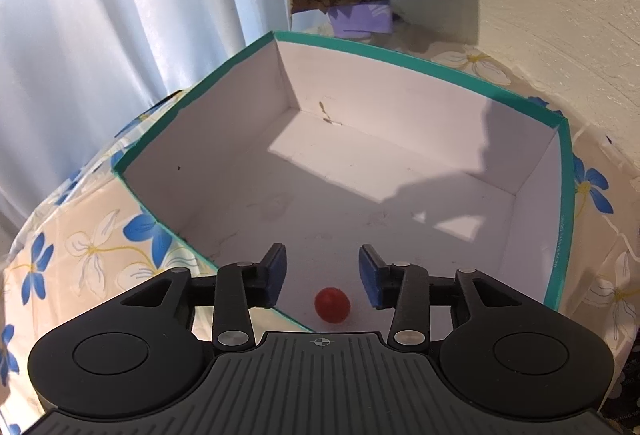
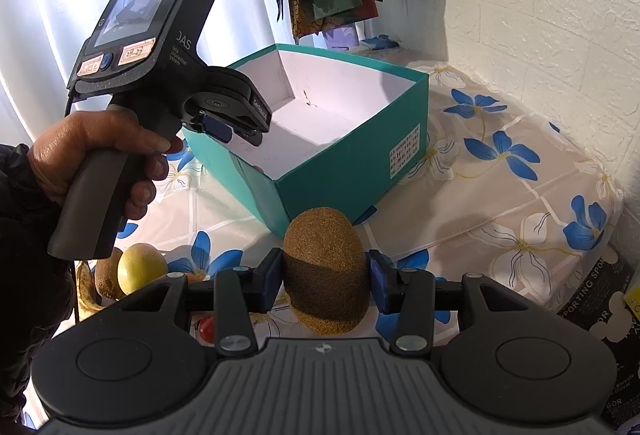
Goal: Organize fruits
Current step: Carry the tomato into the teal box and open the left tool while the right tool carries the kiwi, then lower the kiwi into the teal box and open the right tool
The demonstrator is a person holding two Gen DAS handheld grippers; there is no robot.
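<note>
A round table under a flowered cloth (image 2: 500, 171) carries a teal box (image 2: 344, 151) with a white inside, open at the top and set toward the far side near the pale curtain. Over the box's near left corner the left gripper (image 1: 322, 273) hangs with its blue pads spread and nothing between them; a small red fruit, probably a cherry tomato (image 1: 332, 304), lies loose on the box floor just below the gap, close to the near wall. The right gripper (image 2: 326, 277) waits on the near side of the box, its pads pinching a brown kiwi (image 2: 326, 271) across its middle, the fruit standing roughly upright. At the near left edge of the table a yellow citrus fruit (image 2: 142, 267), a second kiwi (image 2: 105, 277), a banana (image 2: 86, 287) and another small red fruit (image 2: 207, 328) are not yet sorted. The step in hand looks like delivery of the kiwi: it would go well if the left gripper first lifts straight clear of the rim, then the right one carries the kiwi over the near wall, lowers it close to the floor away from the tomato, and lets go only once the fruit rests, so it does not roll.
</note>
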